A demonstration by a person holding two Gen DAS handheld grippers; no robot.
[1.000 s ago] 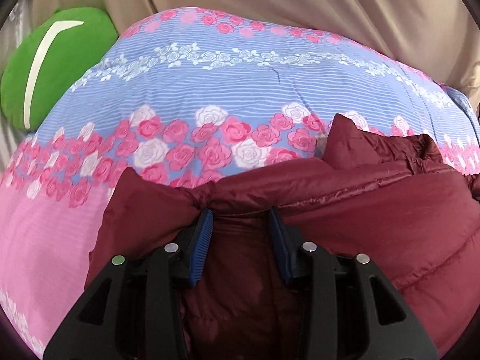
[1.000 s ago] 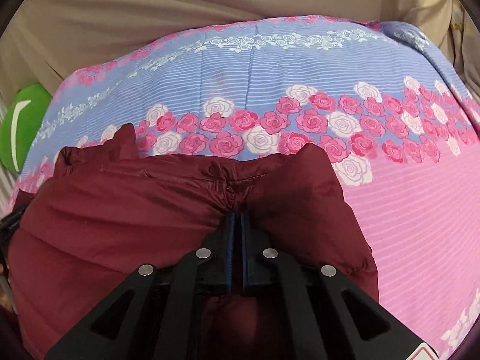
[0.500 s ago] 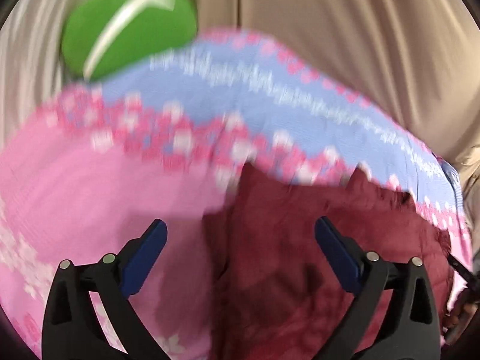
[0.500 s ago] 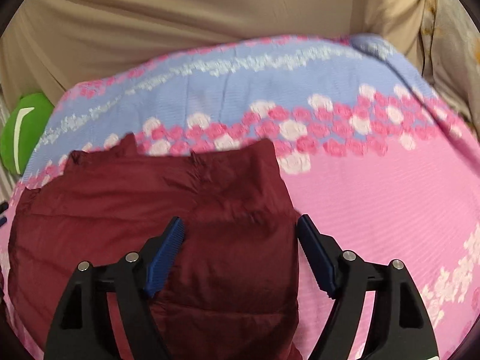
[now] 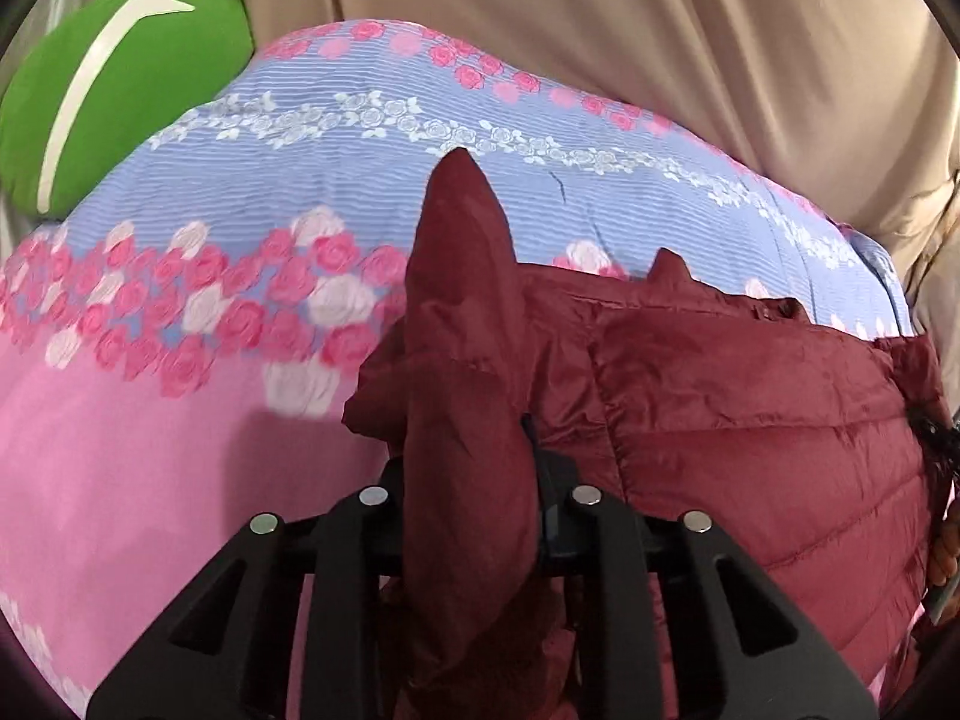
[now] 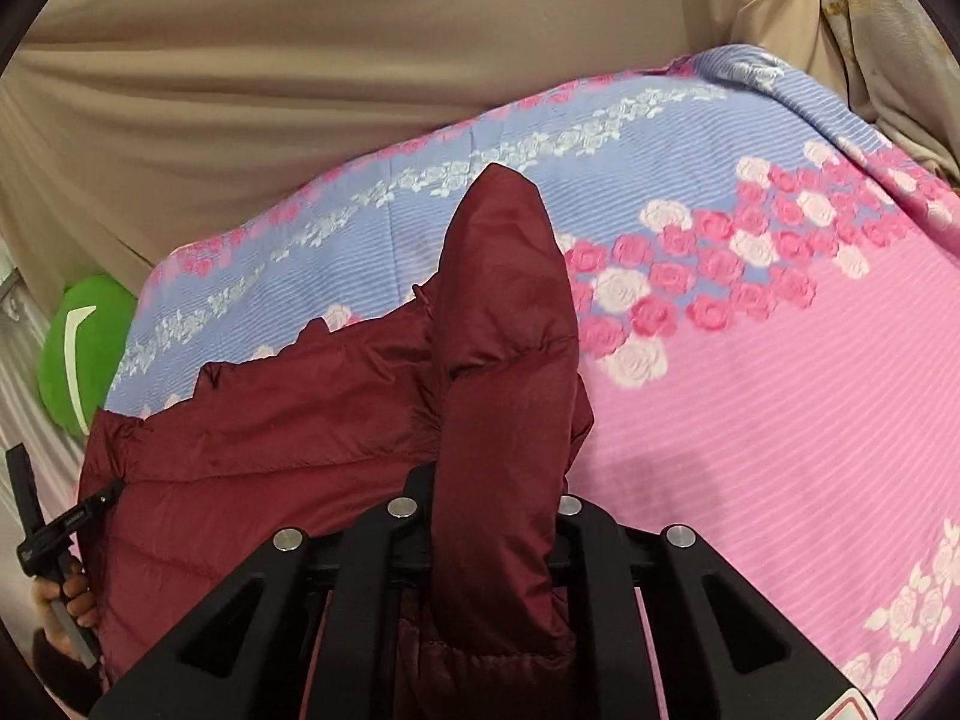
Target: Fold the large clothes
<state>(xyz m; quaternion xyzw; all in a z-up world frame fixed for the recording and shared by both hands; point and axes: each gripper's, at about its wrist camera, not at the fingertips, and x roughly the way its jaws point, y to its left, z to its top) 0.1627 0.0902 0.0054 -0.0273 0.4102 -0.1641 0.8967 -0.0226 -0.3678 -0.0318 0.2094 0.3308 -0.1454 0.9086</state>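
Left wrist view: the left hand-held gripper (image 5: pixel 468 468) sits at the bottom centre, its jaws closing narrowly with a thick fold of the maroon puffer jacket (image 5: pixel 720 420) between them; the fold stands up from the grip and hides the pads. The rest of the jacket lies across the lower right of the frame on a bed covered by a floral bedsheet (image 5: pixel 180 450), pink with a blue band and rows of roses. A green cushion (image 5: pixel 108 90) with a white curved stripe lies at the upper left, and a beige curtain (image 5: pixel 660 30) fills the top. No readable writing shows here. At the right edge a person's fingers (image 5: pixel 945 546) are partly visible past the jacket.

Right wrist view: the right hand-held gripper (image 6: pixel 498 492) is at the bottom centre, jaws closing narrowly, with another raised fold of the jacket (image 6: pixel 270 450) between them, again covering the pads. The jacket spreads to the lower left over the bedsheet (image 6: pixel 780 420). The cushion (image 6: pixel 84 348) peeks in at the left edge, the curtain (image 6: pixel 300 90) above. At the lower left a hand (image 6: pixel 66 600) holds the other black tool, whose small label is too small to read. A red-edged sticker at the bottom right corner is cut off and unreadable.
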